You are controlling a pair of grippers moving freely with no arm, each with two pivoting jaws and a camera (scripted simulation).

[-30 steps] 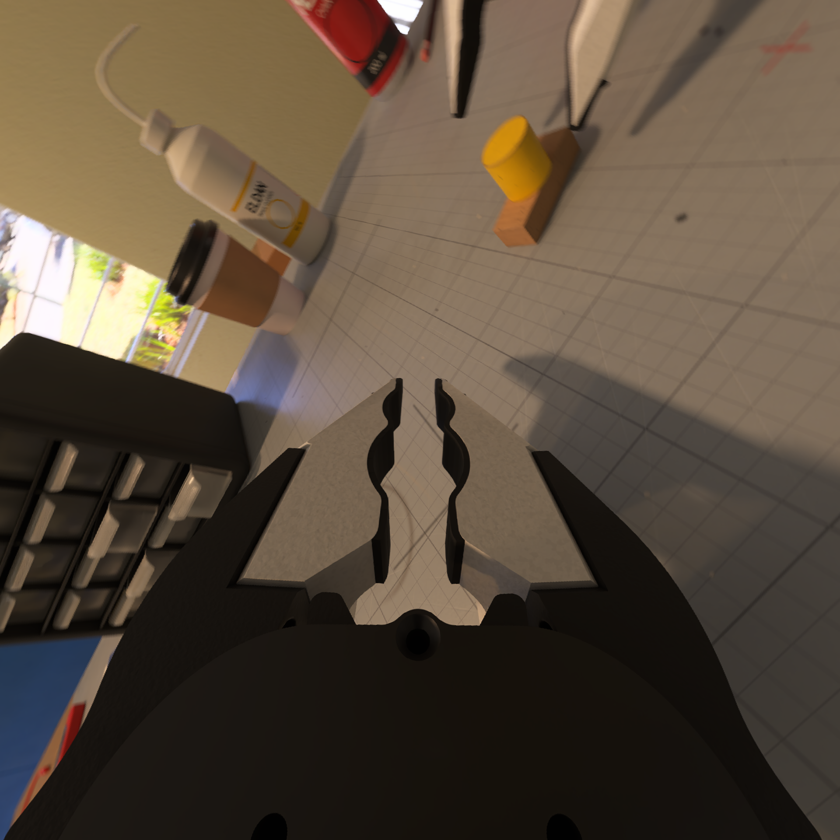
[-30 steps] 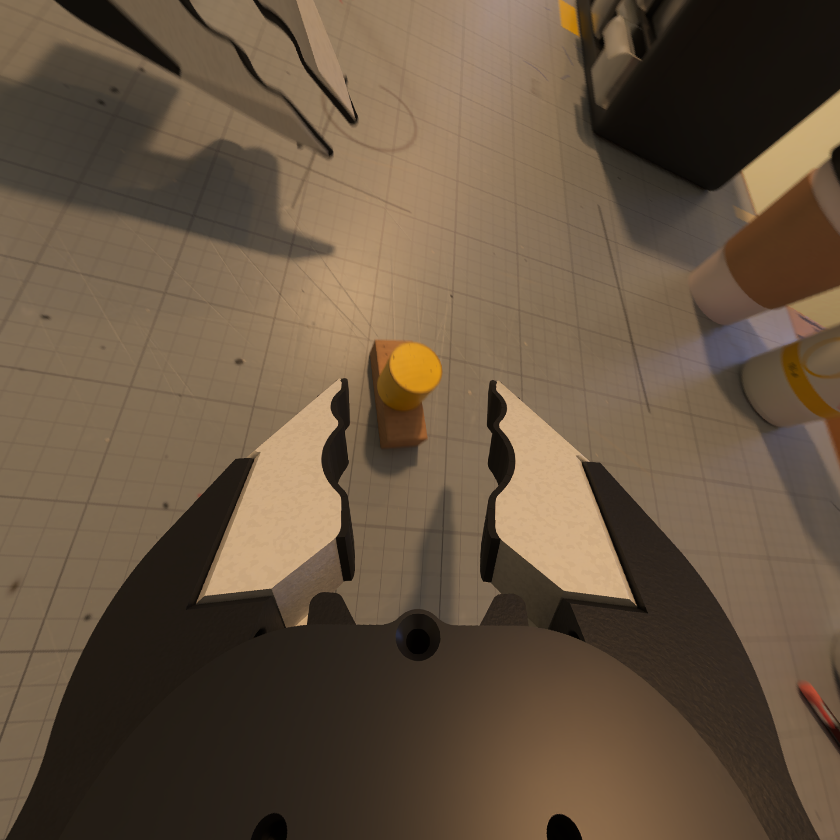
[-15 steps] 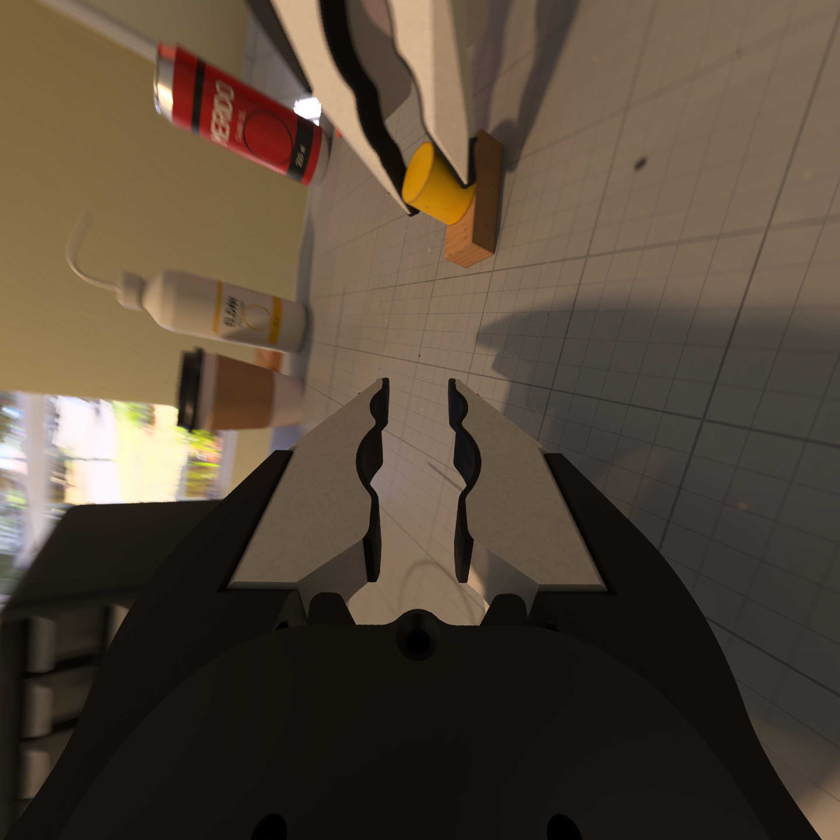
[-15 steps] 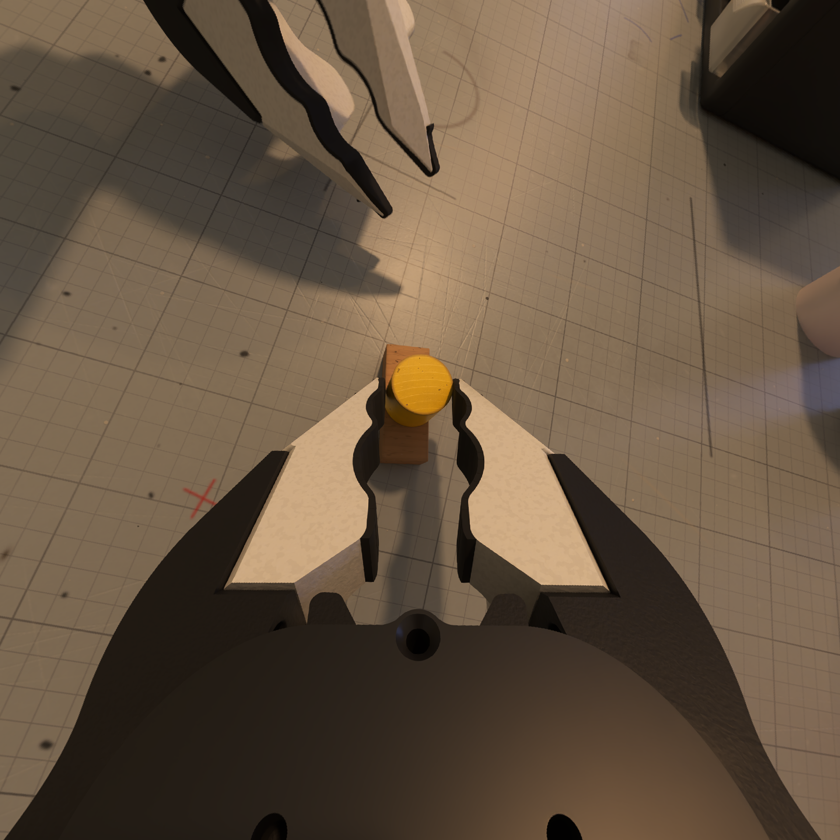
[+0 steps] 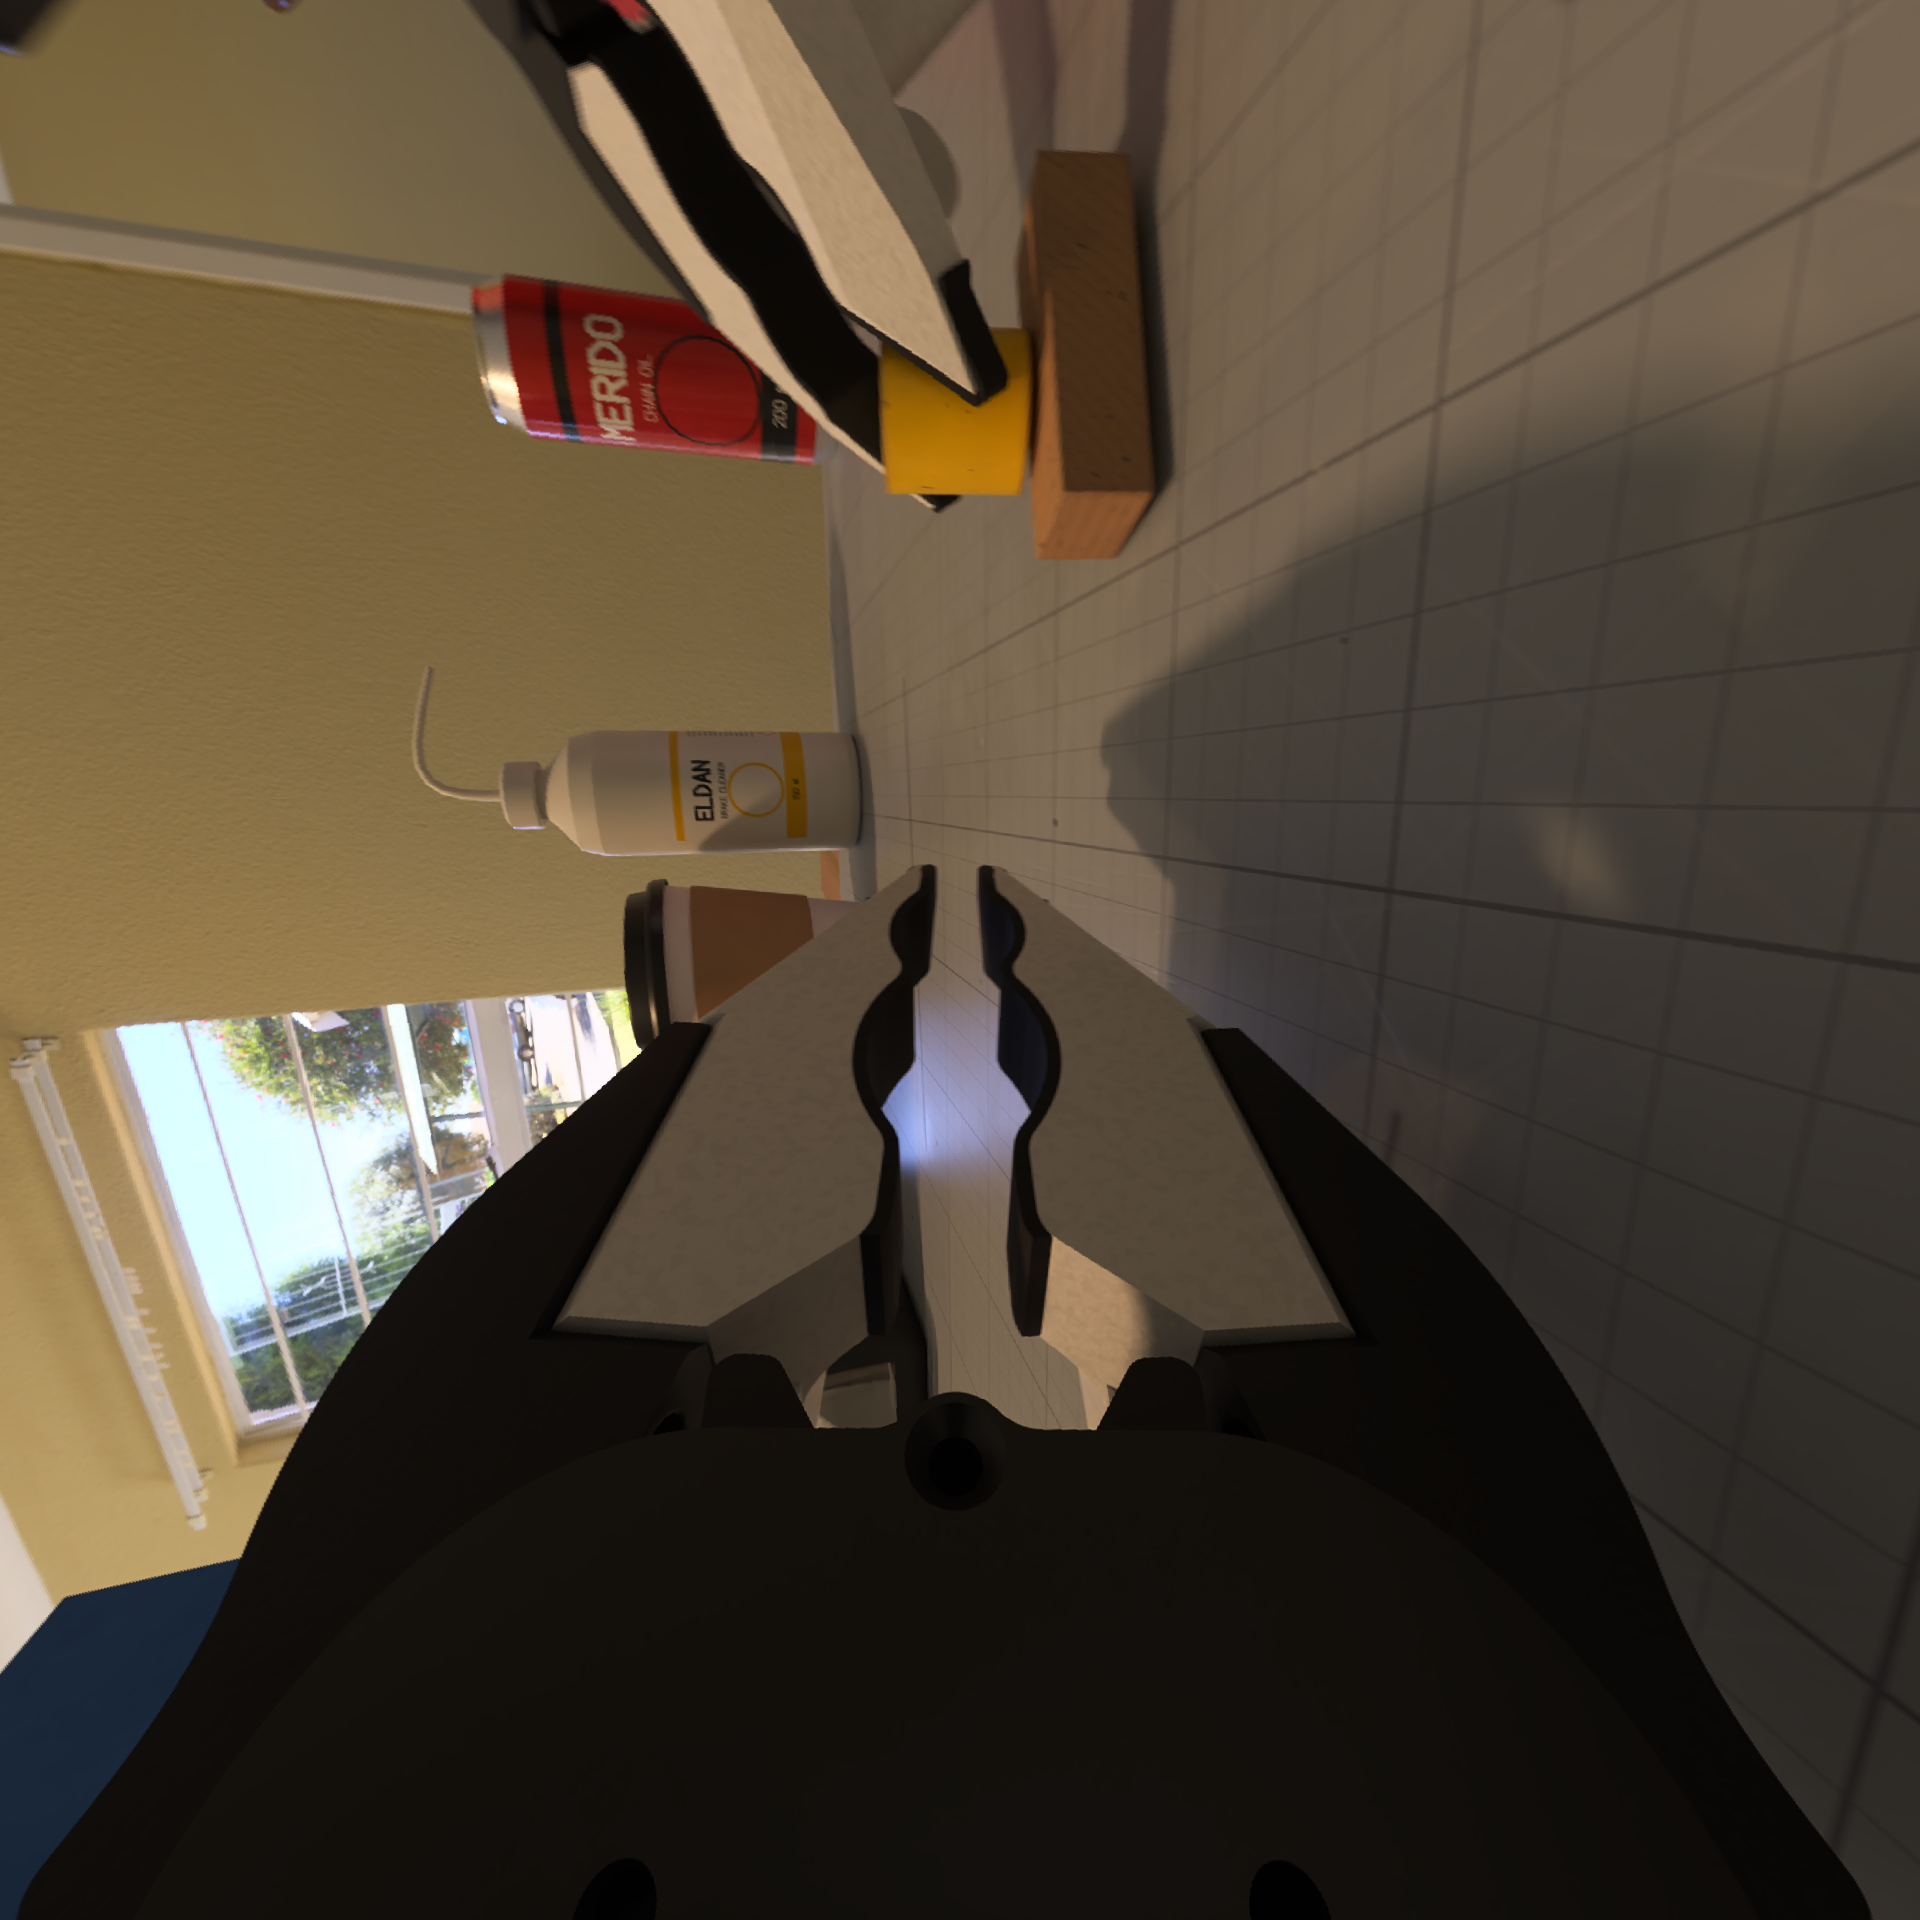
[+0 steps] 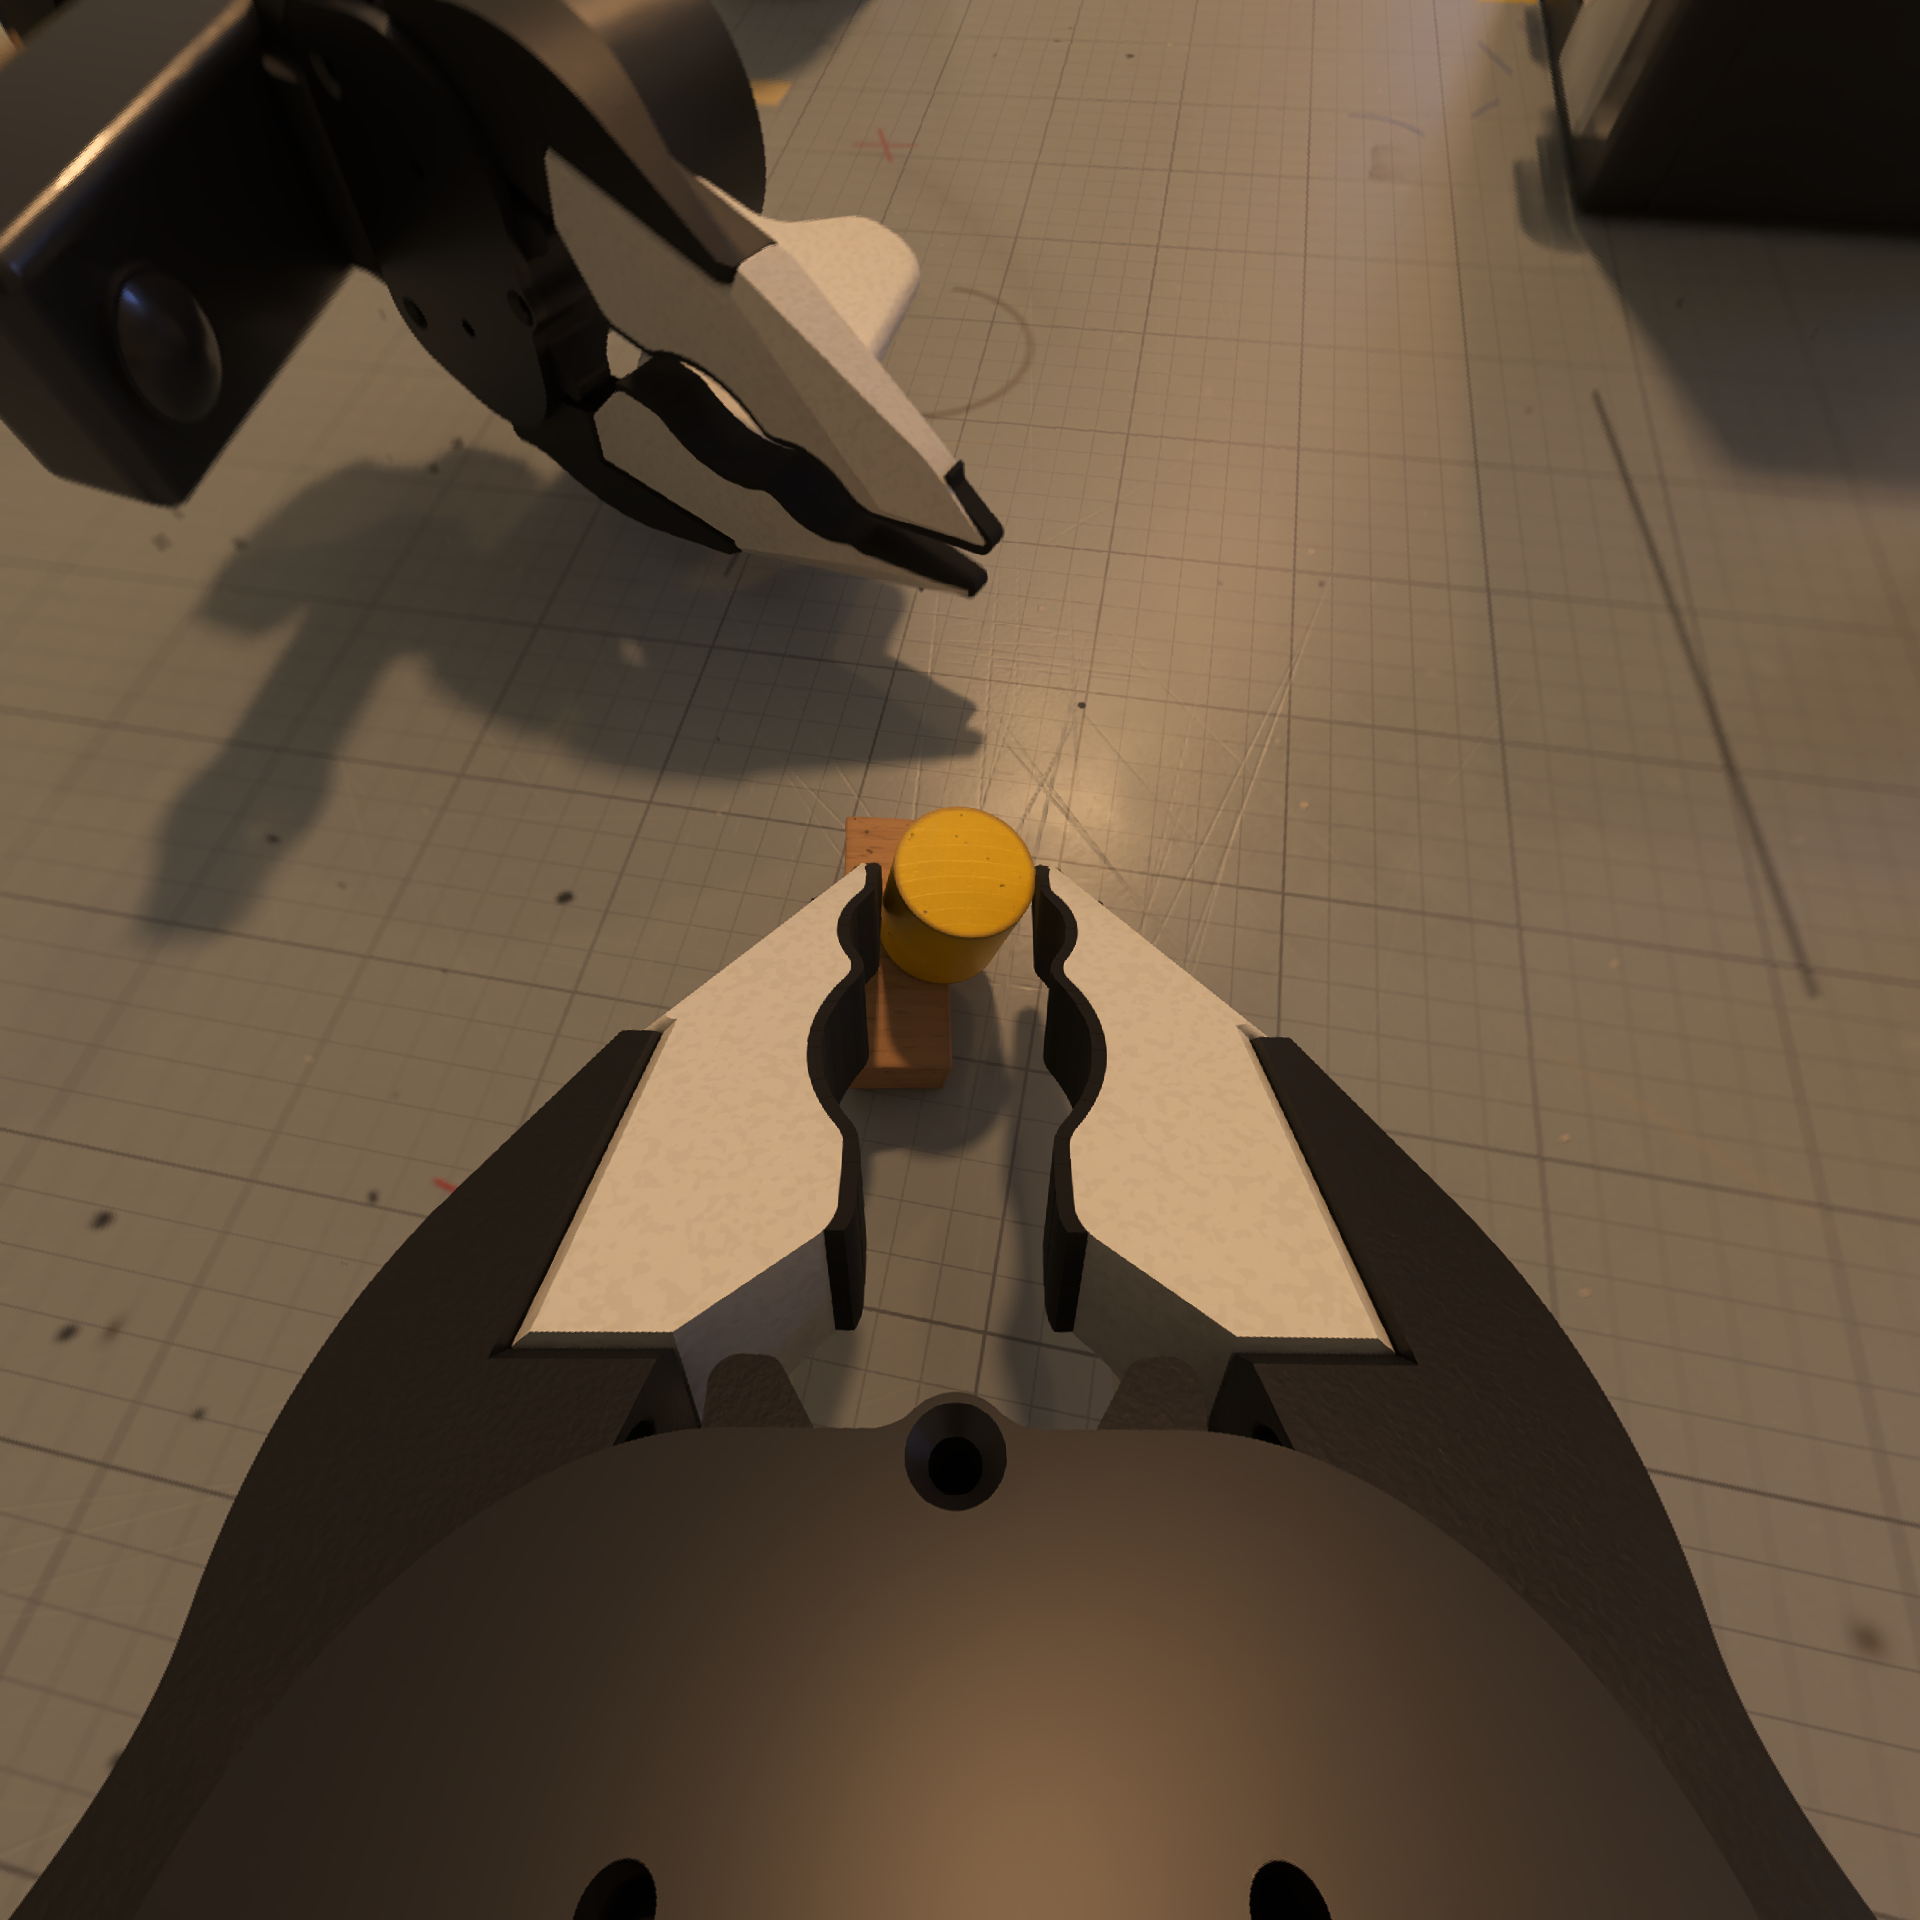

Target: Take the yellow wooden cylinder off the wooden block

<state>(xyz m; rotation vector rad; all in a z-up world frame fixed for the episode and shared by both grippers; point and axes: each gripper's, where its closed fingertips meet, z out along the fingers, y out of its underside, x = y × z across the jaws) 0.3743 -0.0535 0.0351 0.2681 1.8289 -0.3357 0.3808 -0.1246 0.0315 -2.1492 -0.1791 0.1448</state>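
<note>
The yellow wooden cylinder stands on the wooden block, which lies flat on the grid mat. My right gripper is shut on the cylinder, one fingertip on each side near its top. The left wrist view shows this from the side: the cylinder still touches the block, with the right gripper clamped on it. My left gripper is shut and empty. It hovers above the mat a little beyond the block, where the right wrist view shows it.
A red can, a white squeeze bottle and a paper cup stand along the mat's edge by the yellow wall. A black drawer cabinet stands at the far right. The grid mat lies under everything.
My right gripper came down around the cylinder and closed on it. My left gripper swung round and tilted, and its fingers narrowed to almost touching.
</note>
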